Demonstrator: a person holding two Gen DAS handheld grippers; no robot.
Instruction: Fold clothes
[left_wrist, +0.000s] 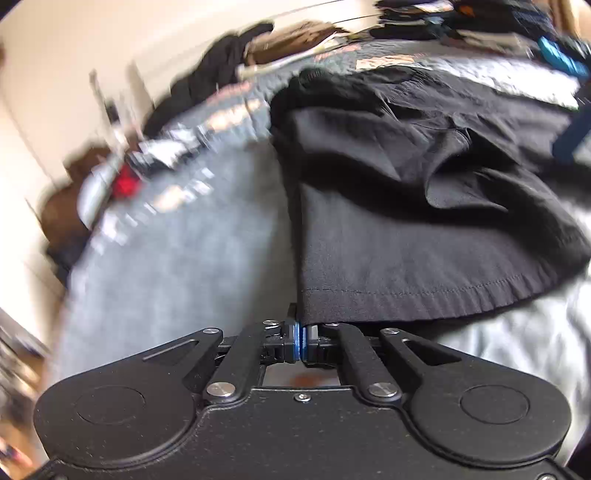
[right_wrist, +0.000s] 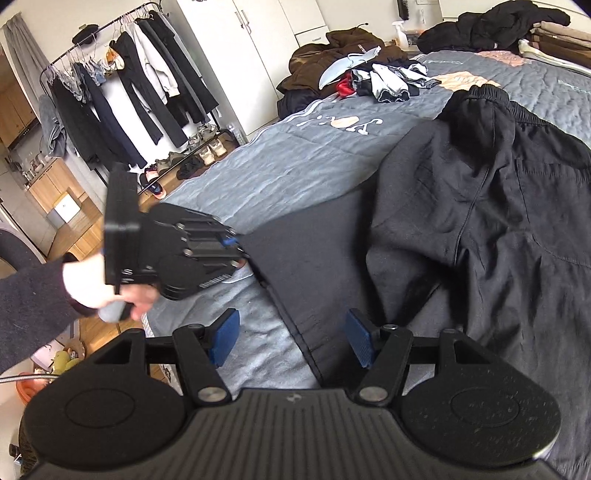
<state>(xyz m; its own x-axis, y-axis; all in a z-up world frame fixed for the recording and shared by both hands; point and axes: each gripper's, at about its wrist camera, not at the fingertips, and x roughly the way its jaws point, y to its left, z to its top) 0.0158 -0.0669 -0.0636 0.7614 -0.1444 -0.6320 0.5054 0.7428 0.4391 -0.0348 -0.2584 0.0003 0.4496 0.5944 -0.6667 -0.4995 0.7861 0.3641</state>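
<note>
On the grey bed (right_wrist: 280, 162), black shorts (right_wrist: 480, 206) are lying spread out, waistband toward the far side. At one leg's hem corner, the left claw (left_wrist: 300, 341) is pinching the fabric, pads clenched, lifting it slightly. Over the hem edge the right claw (right_wrist: 291, 341) is hovering, blue pads (right_wrist: 225, 334) released wide apart.

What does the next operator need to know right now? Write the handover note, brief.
Left gripper: shut on the hem corner of the black shorts, pulling one leg out flat.
Right gripper: open, fingers straddling the hem edge, gripping nothing.
Shorts lie on the grey bedspread, waistband at the far end, still rumpled in the middle.
Done: one corner secured. Left: grip the second corner, smooth, fold. More clothes wait further up the bed.
</note>
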